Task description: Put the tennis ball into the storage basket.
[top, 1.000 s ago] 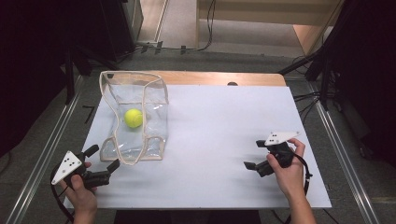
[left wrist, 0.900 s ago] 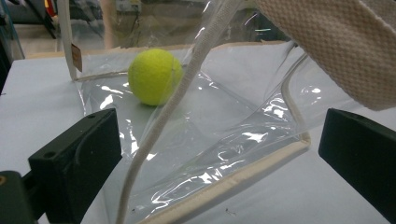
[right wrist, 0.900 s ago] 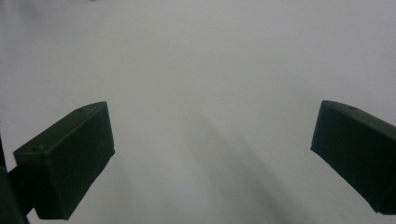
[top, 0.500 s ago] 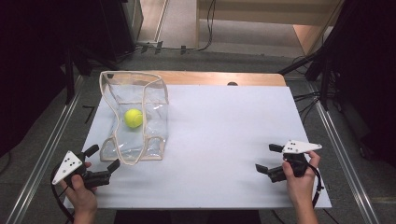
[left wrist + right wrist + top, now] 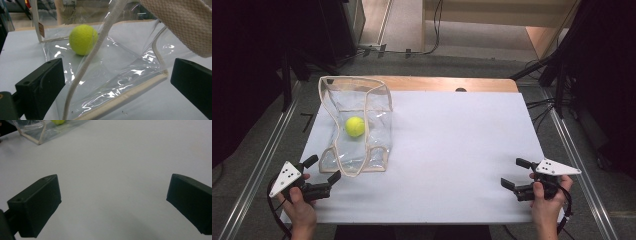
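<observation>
Status of work: judged near its close or already finished. The tennis ball (image 5: 355,126) lay inside the clear bag (image 5: 357,125), on its lower wall, toward the end of the bag farthest from the person. Neither tool touched ball or bag. What was left, if anything, was probably only a tidying of the bag; no further loose item waited on the white tabletop (image 5: 452,150).

Positions, all given from the clear bag:
- Left gripper (image 5: 323,169): just beside the bag's near corner, pointed at it, jaws spread wide and holding nothing. In the left gripper view the bag's cream trim (image 5: 130,95) ran between the two black jaws without contact.
- Right gripper (image 5: 517,174): well apart from the bag, at the opposite near corner of the tabletop, jaws likewise spread and empty, over bare white surface.

Count:
- tennis ball, yellow-green: one
- clear bag with cream trim and cream strap (image 5: 185,22): one
- grippers: two
- hands: two
</observation>
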The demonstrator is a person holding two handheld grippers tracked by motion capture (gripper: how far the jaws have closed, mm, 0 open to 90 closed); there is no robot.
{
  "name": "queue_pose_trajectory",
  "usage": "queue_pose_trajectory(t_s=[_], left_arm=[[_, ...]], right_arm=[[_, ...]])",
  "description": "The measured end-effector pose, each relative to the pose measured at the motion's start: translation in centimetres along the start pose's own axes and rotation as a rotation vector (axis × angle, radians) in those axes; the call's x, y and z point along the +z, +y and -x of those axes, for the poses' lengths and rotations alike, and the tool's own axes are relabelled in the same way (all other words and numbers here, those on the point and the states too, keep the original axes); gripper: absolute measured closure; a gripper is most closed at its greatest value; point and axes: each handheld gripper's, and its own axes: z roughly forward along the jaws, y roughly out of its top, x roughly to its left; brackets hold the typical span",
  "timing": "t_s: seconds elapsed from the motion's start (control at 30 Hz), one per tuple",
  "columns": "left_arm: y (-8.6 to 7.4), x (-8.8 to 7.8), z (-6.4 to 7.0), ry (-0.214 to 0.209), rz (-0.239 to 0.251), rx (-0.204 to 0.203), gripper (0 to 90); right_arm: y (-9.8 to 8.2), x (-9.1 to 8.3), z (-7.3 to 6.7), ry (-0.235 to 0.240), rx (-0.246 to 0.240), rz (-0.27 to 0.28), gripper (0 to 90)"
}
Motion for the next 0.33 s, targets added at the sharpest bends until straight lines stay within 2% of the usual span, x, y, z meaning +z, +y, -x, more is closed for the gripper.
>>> queue_pose_trajectory(t_s=[0.03, 0.07, 0.17, 0.33], left_arm=[[0.0, 0.01, 0.01, 0.001, 0.0, 0.0, 0.0], [-0.01, 0.02, 0.01, 0.001, 0.0, 0.0, 0.0], [0.0, 0.03, 0.04, 0.006, -0.002, 0.001, 0.0], [-0.01, 0.03, 0.06, 0.006, -0.002, 0.001, 0.0]], right_arm=[[-0.47, -0.48, 0.19, -0.007, 0.007, 0.025, 0.0], [-0.47, -0.48, 0.19, -0.007, 0.007, 0.025, 0.0], [-1.01, -1.14, 0.44, -0.013, 0.042, 0.089, 0.0], [-1.14, -0.94, 0.64, -0.014, 0.048, 0.087, 0.0]])
